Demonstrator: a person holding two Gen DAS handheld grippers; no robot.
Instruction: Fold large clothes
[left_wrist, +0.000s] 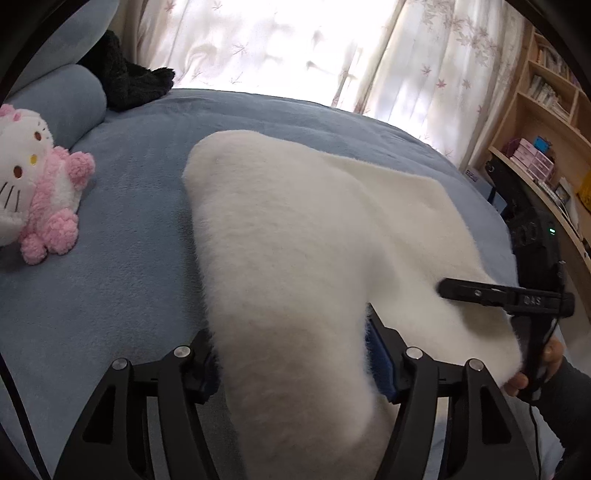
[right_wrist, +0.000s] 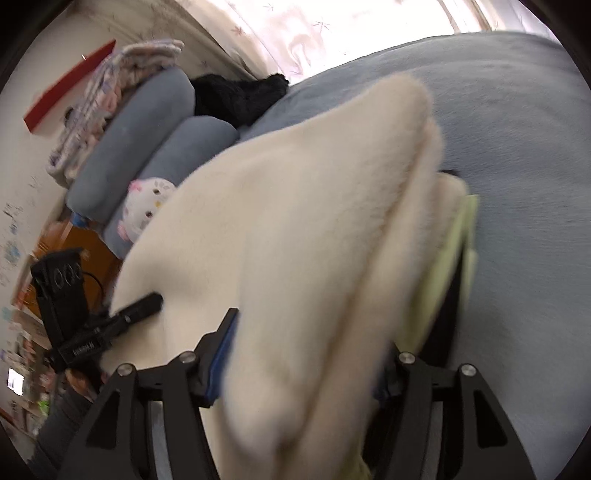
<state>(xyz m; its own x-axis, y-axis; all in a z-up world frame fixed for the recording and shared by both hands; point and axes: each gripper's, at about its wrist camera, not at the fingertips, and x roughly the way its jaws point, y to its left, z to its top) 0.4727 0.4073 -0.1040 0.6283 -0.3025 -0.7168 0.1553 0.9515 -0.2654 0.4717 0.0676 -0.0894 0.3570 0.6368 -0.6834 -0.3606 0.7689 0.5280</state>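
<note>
**Folding white fleece on blue bed**

Spreading across the blue bed (left_wrist: 129, 280), we see the white fleece garment (left_wrist: 295, 240), near edge bunched between both grippers. Left gripper (left_wrist: 295, 354) and right gripper (right_wrist: 303, 354): fingers apart, fabric between; clamped or not, we cannot tell. Plush cat (left_wrist: 33, 184) far left.

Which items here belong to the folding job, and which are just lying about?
Job: white fleece garment, left hand-held gripper, right hand-held gripper, blue bed.
Lying about: pink plush cat, black fuzzy garment, pillows, bookshelf.
</note>
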